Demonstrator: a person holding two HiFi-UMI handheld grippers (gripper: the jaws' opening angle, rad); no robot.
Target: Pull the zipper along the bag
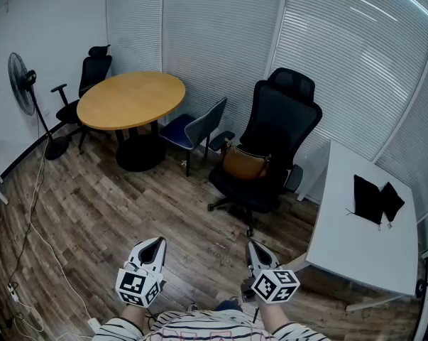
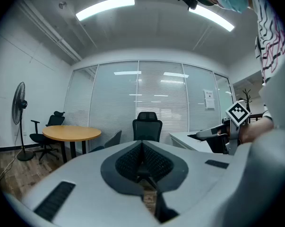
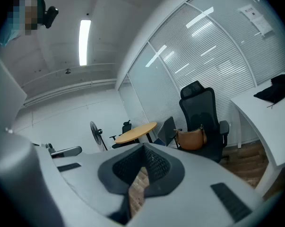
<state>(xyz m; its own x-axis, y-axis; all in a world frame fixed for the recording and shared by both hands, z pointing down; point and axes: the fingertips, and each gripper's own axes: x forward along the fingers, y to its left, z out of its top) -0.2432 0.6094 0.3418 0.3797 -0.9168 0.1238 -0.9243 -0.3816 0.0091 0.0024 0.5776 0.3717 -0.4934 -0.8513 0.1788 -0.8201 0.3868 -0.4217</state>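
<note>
Nearest, the left gripper (image 1: 157, 244) and the right gripper (image 1: 255, 249) hang above the wood floor (image 1: 128, 204), each with its fingers closed together and holding nothing. Further off, the brown bag (image 1: 245, 163) sits on the seat of a black office chair (image 1: 281, 112); its contents cannot be seen. To the right, two black cloth items (image 1: 375, 199) lie on a white tabletop (image 1: 355, 240). Farthest is a round wooden tabletop (image 1: 130, 99).

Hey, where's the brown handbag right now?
In the head view, right of centre, the brown handbag sits on the seat of the tall black office chair, with the white table to its right.
</note>
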